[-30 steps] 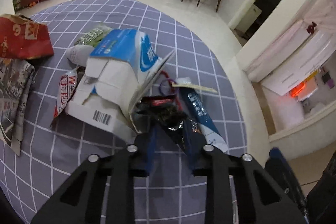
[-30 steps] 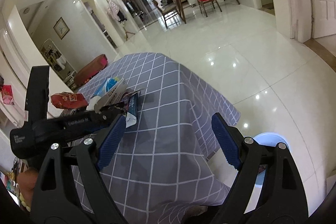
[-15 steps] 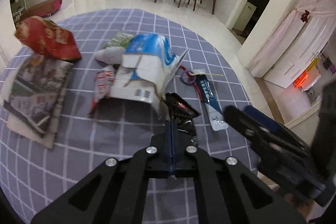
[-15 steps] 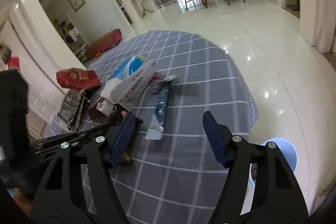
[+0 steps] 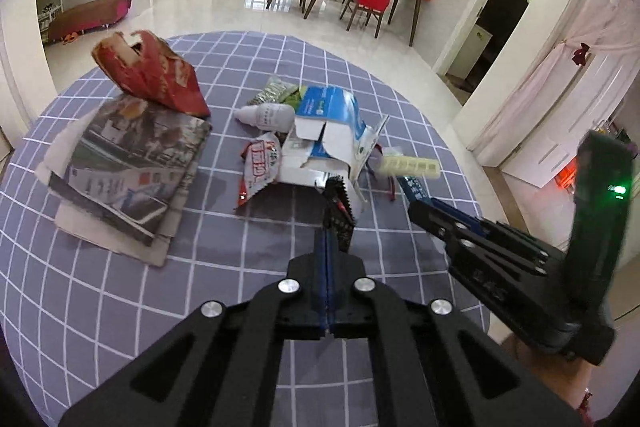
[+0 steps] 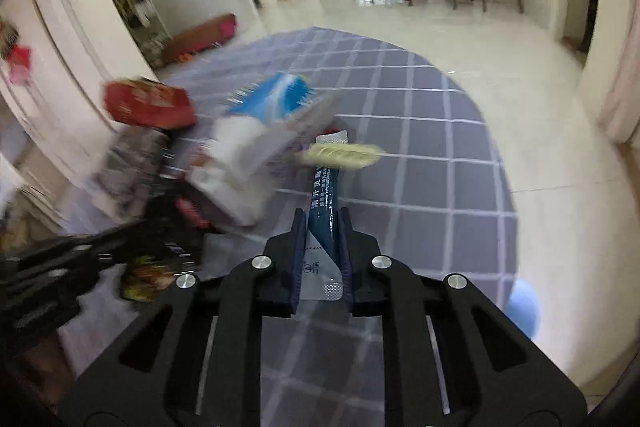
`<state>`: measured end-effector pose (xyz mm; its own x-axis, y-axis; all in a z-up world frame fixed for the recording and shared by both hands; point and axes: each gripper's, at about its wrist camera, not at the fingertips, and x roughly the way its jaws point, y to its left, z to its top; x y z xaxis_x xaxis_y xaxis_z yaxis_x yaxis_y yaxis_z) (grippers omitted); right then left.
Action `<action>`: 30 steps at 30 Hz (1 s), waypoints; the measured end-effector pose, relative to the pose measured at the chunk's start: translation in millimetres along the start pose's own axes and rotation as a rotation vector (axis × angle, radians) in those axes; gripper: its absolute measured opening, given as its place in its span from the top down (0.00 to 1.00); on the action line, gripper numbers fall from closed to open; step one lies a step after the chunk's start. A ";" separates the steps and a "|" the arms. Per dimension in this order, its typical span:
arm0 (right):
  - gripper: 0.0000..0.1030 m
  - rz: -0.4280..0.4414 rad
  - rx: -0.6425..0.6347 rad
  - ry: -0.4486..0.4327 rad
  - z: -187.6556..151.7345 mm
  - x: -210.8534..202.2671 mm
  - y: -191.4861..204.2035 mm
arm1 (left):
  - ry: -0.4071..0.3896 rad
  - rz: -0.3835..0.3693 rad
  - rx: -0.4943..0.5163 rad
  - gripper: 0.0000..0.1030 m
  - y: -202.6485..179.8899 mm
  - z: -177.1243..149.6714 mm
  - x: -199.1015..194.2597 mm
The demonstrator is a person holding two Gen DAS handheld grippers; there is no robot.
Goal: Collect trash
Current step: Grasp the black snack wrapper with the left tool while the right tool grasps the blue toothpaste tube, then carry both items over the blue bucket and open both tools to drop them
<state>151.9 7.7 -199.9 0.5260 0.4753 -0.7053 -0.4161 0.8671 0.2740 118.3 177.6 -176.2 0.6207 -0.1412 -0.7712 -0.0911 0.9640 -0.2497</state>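
In your left wrist view, your left gripper [image 5: 329, 247] is pinched tight on a black wrapper [image 5: 339, 211], which sticks up and forward out of the closed fingers above the checked cloth [image 5: 120, 287] on the round table. Just beyond the wrapper lies a torn blue and white carton [image 5: 328, 143], with a red and white packet [image 5: 260, 167] touching its left side and a small white bottle [image 5: 268, 115] behind that. A green packet [image 5: 276, 91] sits past the bottle. Further left, a stack of magazines [image 5: 128, 167] lies flat, and a torn red bag [image 5: 148, 75] stands at its far edge. To the right of the carton a pale yellow strip [image 5: 408, 167] rests over the far end of a blue tube [image 5: 412, 187], and your right gripper [image 5: 430, 209] reaches in from the right at that tube. In your right wrist view, which is blurred on the left side, your right gripper [image 6: 322, 247] is clamped on the blue tube [image 6: 326, 211], whose crimped silver end pokes back between the fingers while the rest runs forward over the cloth to the yellow strip [image 6: 340, 154]. The carton [image 6: 264, 131] and the red bag [image 6: 148, 105] lie to the left, your left gripper [image 6: 132, 247] shows as a dark blur at the lower left, and a blue bin [image 6: 524, 309] stands on the floor beside the table at the right.
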 end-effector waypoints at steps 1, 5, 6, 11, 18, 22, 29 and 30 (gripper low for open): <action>0.85 -0.003 -0.012 -0.011 -1.2 -4.6 6.4 | -0.004 -0.003 -0.001 0.99 2.1 -0.8 -3.4; 0.85 -0.003 -0.042 -0.045 -1.2 -20.1 25.6 | -0.020 -0.015 -0.008 0.99 2.9 -1.1 -14.6; 0.85 0.003 -0.039 -0.051 -1.8 -24.1 27.3 | -0.025 -0.018 -0.009 0.99 2.7 -1.1 -17.7; 0.85 0.044 -0.002 -0.074 -6.3 -41.7 25.5 | -0.057 -0.035 -0.004 0.99 -0.6 -0.6 -38.1; 0.84 0.062 0.037 -0.116 -15.4 -69.3 8.8 | -0.084 -0.058 0.045 0.99 -29.8 3.5 -51.7; 0.84 0.054 0.081 -0.148 -24.2 -87.0 -14.5 | -0.080 -0.089 0.106 0.99 -62.1 5.0 -46.5; 0.84 -0.024 0.208 -0.210 -50.2 -125.5 -83.7 | -0.047 -0.162 0.248 0.99 -136.3 6.2 -23.6; 0.84 -0.050 0.228 -0.216 -56.0 -131.0 -97.0 | -0.035 -0.181 0.280 0.99 -152.7 5.6 -15.4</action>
<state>81.8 -147.1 -170.7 0.6969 0.4311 -0.5732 -0.2216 0.8895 0.3996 127.0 33.8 -122.9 0.6338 -0.3129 -0.7074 0.2378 0.9491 -0.2068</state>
